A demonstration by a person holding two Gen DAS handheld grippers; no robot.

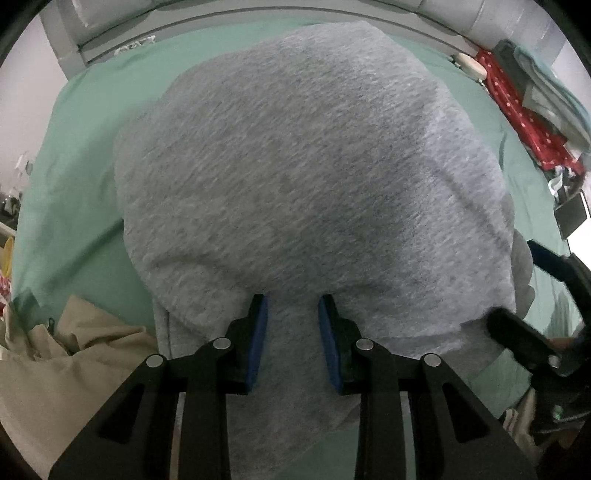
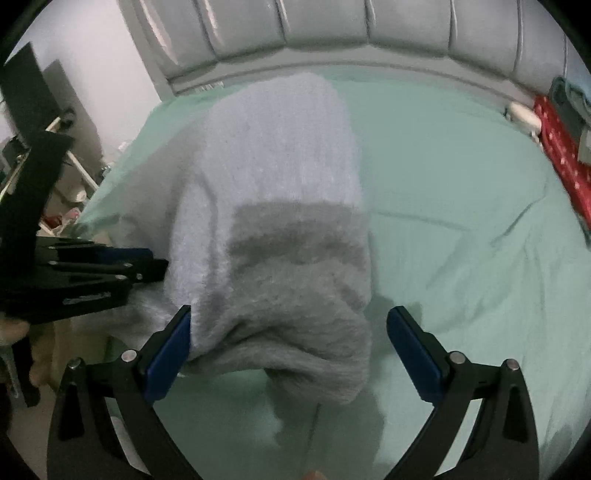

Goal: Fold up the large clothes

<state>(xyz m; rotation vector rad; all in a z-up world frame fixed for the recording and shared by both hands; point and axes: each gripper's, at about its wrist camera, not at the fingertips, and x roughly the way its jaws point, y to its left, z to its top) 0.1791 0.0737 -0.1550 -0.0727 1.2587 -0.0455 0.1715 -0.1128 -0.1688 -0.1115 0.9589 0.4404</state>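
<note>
A large grey knit garment [image 1: 295, 177] lies folded on the mint green bed sheet [image 1: 77, 155]. My left gripper [image 1: 293, 306] has its jaws partly apart over the garment's near edge, with grey cloth lying between the blue pads [image 1: 260, 332]; whether they pinch it is unclear. My right gripper [image 2: 288, 321] is wide open, its left pad [image 2: 170, 350] touching the garment's [image 2: 280, 206] near hanging edge. The right gripper also shows at the right in the left wrist view [image 1: 517, 332], and the left gripper at the left in the right wrist view [image 2: 147, 266].
A grey padded headboard [image 2: 332, 33] runs along the far side. A red dotted cloth and piled items [image 1: 517, 110] lie at the bed's right edge. Beige fabric [image 1: 74, 354] lies at the near left. Furniture stands left of the bed [image 2: 44, 122].
</note>
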